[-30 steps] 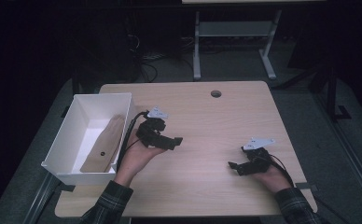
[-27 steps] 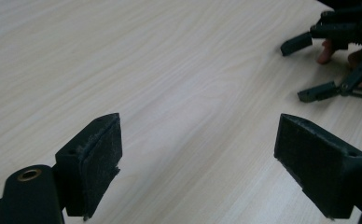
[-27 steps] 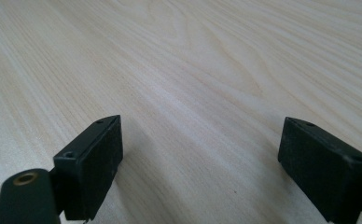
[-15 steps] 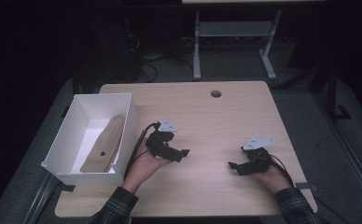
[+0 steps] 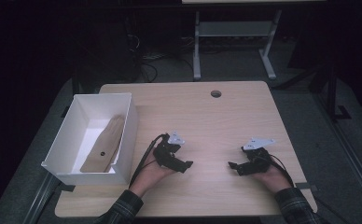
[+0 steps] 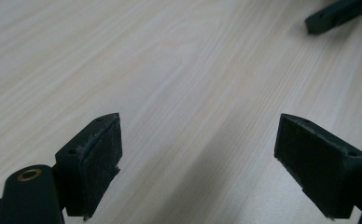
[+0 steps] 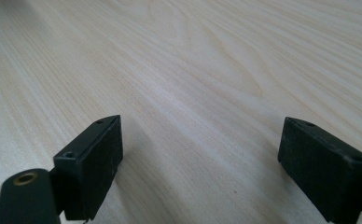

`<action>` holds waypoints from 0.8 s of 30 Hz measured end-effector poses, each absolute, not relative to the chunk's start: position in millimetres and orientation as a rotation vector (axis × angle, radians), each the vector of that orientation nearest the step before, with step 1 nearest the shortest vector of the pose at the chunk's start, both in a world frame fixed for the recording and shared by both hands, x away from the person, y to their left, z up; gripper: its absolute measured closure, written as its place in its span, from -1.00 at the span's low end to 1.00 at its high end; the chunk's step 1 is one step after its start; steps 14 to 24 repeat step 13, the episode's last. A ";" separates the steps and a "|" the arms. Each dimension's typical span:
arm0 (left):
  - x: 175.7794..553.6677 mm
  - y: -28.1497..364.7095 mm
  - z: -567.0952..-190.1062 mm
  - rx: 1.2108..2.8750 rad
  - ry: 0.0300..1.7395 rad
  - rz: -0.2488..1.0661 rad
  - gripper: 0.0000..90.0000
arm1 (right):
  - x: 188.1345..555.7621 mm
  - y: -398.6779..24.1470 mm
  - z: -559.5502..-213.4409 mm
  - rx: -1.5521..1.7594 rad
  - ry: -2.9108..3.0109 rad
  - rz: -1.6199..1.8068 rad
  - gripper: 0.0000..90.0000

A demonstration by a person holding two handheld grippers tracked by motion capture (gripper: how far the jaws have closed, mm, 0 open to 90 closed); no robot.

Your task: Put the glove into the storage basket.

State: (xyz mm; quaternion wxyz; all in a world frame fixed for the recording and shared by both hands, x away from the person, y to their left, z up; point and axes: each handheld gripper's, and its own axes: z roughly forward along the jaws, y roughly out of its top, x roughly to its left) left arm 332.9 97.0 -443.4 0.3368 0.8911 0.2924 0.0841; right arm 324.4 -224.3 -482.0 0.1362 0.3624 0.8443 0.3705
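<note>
While the high view looks down on a pale rectangular wooden table (image 5: 216,116), its far surroundings sink into darkness and only a grey metal frame (image 5: 230,32) stands out at twelve o'clock. At nine o'clock on the table sits an open white rectangular box (image 5: 125,140), its left wall hanging past the table's edge. Inside it lies a flat tan piece shaped like a glove or mitten (image 5: 105,149), with a small dark spot near its middle; its material is hard to make out, and its near end is cut off by the box's front wall.

Just to the right of the box, at about seven o'clock, a person's left hand (image 5: 150,175) holds the black left gripper (image 5: 184,165), its tips pointing toward three o'clock. A black cable trails back along the plaid sleeve. In the left gripper view its two dark padded jaws stand wide apart over bare wood grain with nothing between them, and the tip of the other gripper pokes in at the upper right corner, cut off by the frame.

A small round hole (image 5: 216,94) pierces the table at twelve o'clock.

At about five o'clock the right hand (image 5: 270,176) holds the black right gripper (image 5: 235,166), pointing toward nine o'clock, well apart from the left one. Its own view shows both jaws spread wide, empty, low over the tabletop.
</note>
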 end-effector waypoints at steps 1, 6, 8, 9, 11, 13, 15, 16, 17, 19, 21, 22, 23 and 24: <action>332.7 95.9 -447.9 2.332 0.763 0.219 -0.67 | 324.4 -224.3 -482.0 1.049 2.445 1.073 -0.71; 332.9 95.1 -457.6 2.367 0.765 0.232 -0.68 | 324.4 -224.3 -482.0 1.050 2.444 1.073 -0.71; 333.1 94.9 -460.8 2.374 0.771 0.227 -0.68 | 324.4 -224.3 -482.0 1.050 2.444 1.073 -0.71; 333.2 94.6 -462.2 2.381 0.770 0.230 -0.68 | 324.4 -224.3 -482.1 1.050 2.444 1.073 -0.71; 332.8 93.4 -464.1 2.396 0.765 0.243 -0.68 | 324.3 -224.2 -482.1 1.049 2.444 1.073 -0.71; 332.2 92.8 -464.7 2.401 0.763 0.244 -0.68 | 324.3 -224.3 -482.1 1.049 2.444 1.073 -0.71; 332.2 92.8 -464.7 2.401 0.763 0.244 -0.68 | 324.3 -224.3 -482.1 1.049 2.444 1.073 -0.71; 332.2 92.8 -464.7 2.401 0.763 0.244 -0.68 | 324.3 -224.3 -482.1 1.049 2.444 1.073 -0.71; 332.2 92.8 -464.7 2.401 0.763 0.244 -0.68 | 324.3 -224.3 -482.1 1.049 2.444 1.073 -0.71; 332.2 92.8 -464.7 2.401 0.763 0.244 -0.68 | 324.3 -224.3 -482.1 1.049 2.444 1.073 -0.71; 332.2 92.8 -464.7 2.401 0.763 0.244 -0.68 | 324.3 -224.3 -482.1 1.049 2.444 1.073 -0.71; 332.2 92.8 -464.7 2.401 0.763 0.244 -0.68 | 324.3 -224.3 -482.1 1.049 2.444 1.073 -0.71; 332.2 92.8 -464.7 2.401 0.763 0.244 -0.68 | 324.3 -224.3 -482.1 1.049 2.444 1.073 -0.71; 332.2 92.8 -464.7 2.401 0.763 0.244 -0.68 | 324.3 -224.3 -482.1 1.049 2.444 1.073 -0.71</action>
